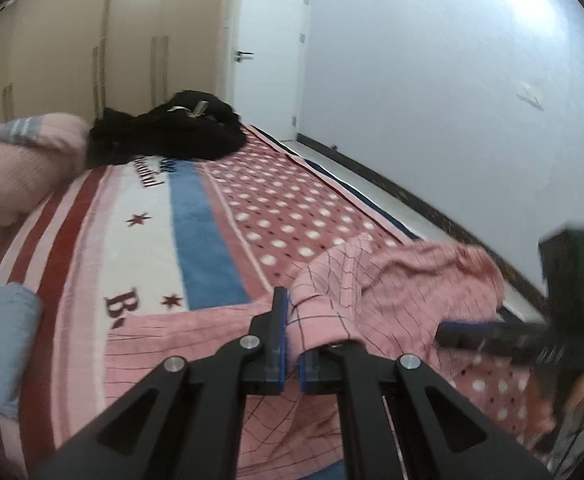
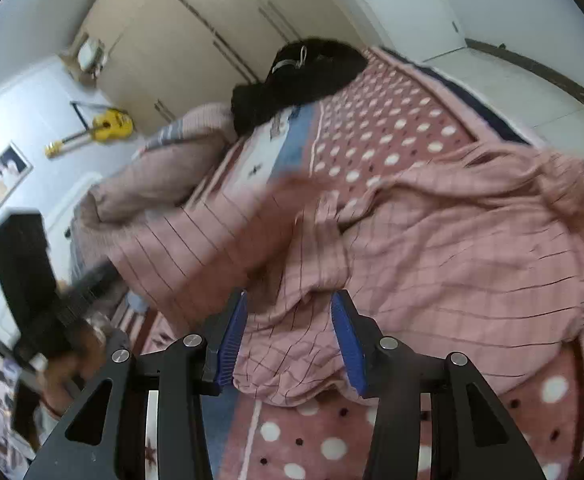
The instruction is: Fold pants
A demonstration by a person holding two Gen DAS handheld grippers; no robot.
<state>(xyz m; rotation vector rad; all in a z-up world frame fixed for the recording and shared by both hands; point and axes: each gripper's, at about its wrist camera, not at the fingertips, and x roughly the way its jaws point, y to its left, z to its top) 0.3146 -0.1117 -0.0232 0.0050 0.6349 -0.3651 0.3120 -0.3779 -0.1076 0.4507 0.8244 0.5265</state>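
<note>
The left gripper (image 1: 292, 336) has its jaws closed on a fold of the pants (image 1: 392, 280), with cloth draped over the right-hand jaw. The pants, pink with a thin dark check, lie bunched on the bed (image 1: 283, 208) near its close end, one leg running flat toward the left and the rest heaped to the right.

The right gripper (image 2: 292, 336) stands with jaws open, a rumpled ridge of the pants (image 2: 432, 248) between the blue pads, not yet pinched. The gathered waistband shows at the far right of its view.

This looks like an early step: getting hold of two points so the cloth can be spread. To do it well, I judge the right jaws should close on one clear edge, not the thick bunch, and both grippers should then draw apart to pull the creases out before any fold.

Open room lies across the middle of the bed, on the dotted and striped cover. The black clothes (image 1: 163, 128) and pillow (image 1: 23, 168) sit well away at the far end. The bed's right edge is near the heap, so cloth could slip off there.
</note>
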